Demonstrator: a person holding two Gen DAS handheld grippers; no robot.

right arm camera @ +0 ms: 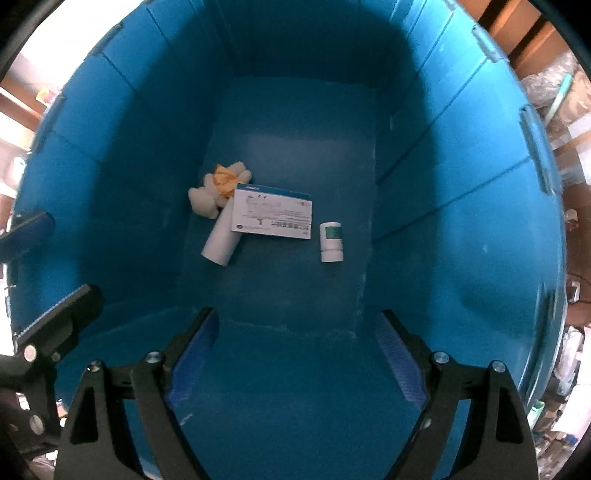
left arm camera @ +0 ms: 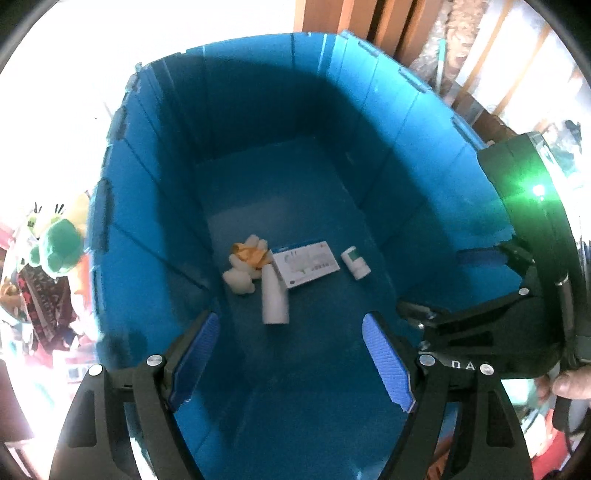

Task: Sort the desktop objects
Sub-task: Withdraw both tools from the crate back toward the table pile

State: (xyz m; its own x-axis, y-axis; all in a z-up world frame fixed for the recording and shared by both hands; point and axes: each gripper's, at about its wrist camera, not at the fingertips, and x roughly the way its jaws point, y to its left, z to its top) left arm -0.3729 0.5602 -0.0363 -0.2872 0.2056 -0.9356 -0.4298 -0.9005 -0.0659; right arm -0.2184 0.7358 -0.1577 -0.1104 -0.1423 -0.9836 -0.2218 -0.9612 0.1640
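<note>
A deep blue bin (left arm camera: 155, 206) (right arm camera: 461, 184) fills both views. On its floor lie a white plush toy with a yellow scarf (left arm camera: 245, 266) (right arm camera: 214, 192), a white tube (left arm camera: 274, 297) (right arm camera: 221, 240), a white medicine box (left arm camera: 308, 263) (right arm camera: 273, 216) and a small white bottle (left arm camera: 355, 263) (right arm camera: 331, 242). My left gripper (left arm camera: 291, 362) is open and empty above the bin. My right gripper (right arm camera: 299, 362) is open and empty over the bin; it also shows at the right of the left wrist view (left arm camera: 480, 291).
Outside the bin at the left stands a green plush toy (left arm camera: 61, 243) among colourful clutter. Wooden boards (left arm camera: 369, 22) rise behind the bin. The left gripper's fingers (right arm camera: 48, 321) show at the left edge of the right wrist view.
</note>
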